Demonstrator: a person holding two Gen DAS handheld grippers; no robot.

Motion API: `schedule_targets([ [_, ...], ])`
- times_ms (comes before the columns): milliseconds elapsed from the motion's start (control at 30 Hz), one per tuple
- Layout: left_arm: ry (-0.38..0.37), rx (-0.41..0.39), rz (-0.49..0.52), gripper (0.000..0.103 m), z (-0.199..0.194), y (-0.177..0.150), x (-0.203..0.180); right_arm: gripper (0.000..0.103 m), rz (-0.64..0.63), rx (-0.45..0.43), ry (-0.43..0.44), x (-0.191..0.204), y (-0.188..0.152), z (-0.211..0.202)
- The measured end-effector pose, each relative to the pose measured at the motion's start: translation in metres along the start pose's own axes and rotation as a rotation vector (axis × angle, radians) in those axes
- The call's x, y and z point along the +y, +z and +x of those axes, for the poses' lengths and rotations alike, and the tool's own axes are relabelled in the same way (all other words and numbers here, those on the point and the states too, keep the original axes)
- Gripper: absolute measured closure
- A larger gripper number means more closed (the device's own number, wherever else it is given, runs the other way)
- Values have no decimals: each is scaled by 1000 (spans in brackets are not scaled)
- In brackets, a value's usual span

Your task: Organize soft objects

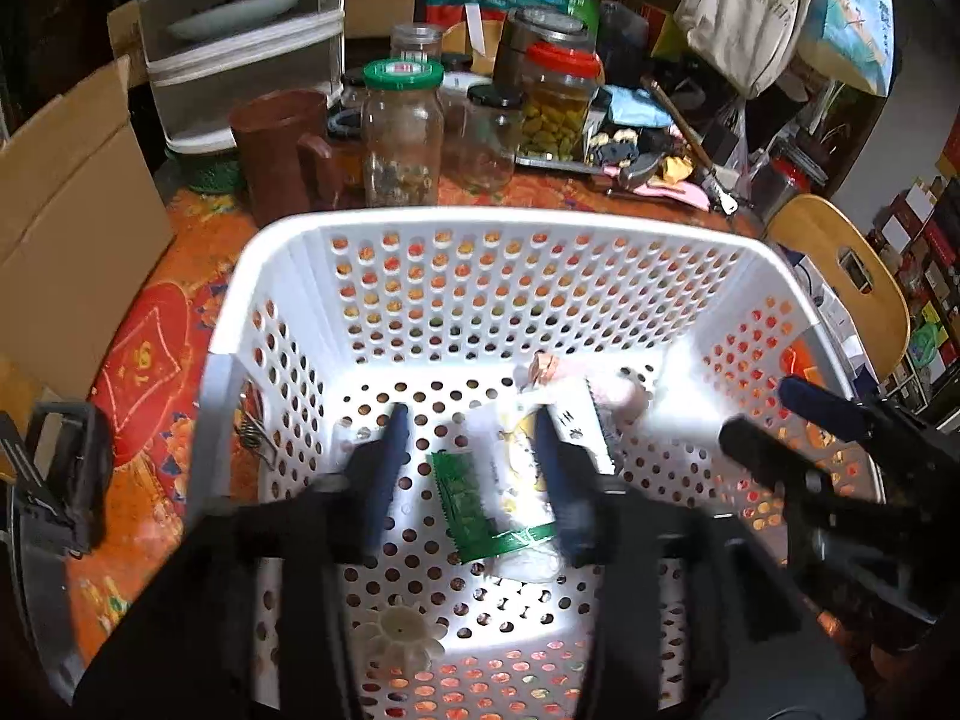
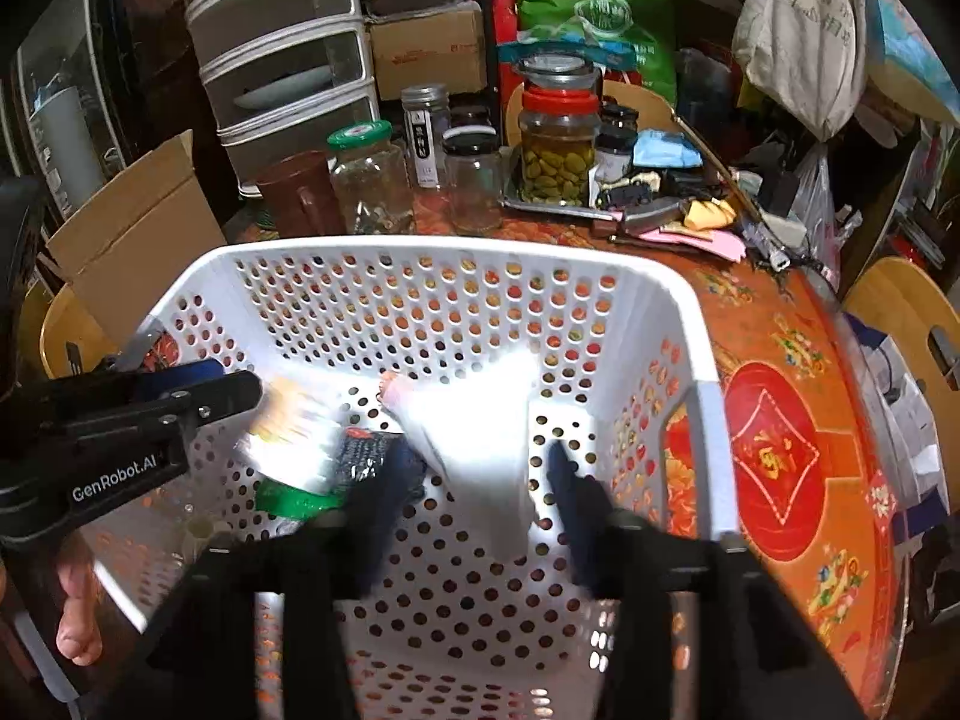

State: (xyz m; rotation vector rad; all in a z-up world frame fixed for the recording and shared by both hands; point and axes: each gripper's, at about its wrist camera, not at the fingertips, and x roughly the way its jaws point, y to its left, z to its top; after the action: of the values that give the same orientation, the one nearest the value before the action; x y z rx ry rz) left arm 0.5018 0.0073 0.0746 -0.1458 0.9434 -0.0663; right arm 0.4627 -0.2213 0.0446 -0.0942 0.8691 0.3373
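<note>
A white perforated basket stands on the orange patterned table; it also shows in the right wrist view. On its floor lie a white and green soft packet and a pale pink soft item. In the right wrist view the packet lies at the left and a white soft item lies in the middle. My left gripper is open over the packet, holding nothing. My right gripper is open around the white item's lower part, not closed on it. The right gripper also shows at the basket's right side.
Glass jars, a brown mug and a pickle jar stand behind the basket. A cardboard box is at the left, grey drawers at the back. Wooden chairs stand by the table's right edge.
</note>
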Motion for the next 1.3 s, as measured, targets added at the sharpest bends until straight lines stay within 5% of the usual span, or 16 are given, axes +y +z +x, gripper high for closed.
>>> schedule_targets([
  [67, -6, -37, 2, 42, -12, -1, -2, 22, 3, -18, 7, -1, -2, -10],
  [233, -9, -91, 23, 40, -44, -7, -7, 7, 12, -45, 9, -5, -11, -35],
  [433, -3, -201, 39, 0, -102, -36, -5, 1, 12, -106, -1, -7, -43, -83],
  [733, 57, -331, 114, 0, -204, -141, 5, 1, 21, -252, -20, -1, -156, -183],
  [1000, 56, -333, 136, 0, -267, -247, -4, 1, 89, -323, -14, 16, -245, -264],
  [1300, 24, -358, 122, 0, -337, -330, -29, 1, 36, -448, -60, 60, -284, -335],
])
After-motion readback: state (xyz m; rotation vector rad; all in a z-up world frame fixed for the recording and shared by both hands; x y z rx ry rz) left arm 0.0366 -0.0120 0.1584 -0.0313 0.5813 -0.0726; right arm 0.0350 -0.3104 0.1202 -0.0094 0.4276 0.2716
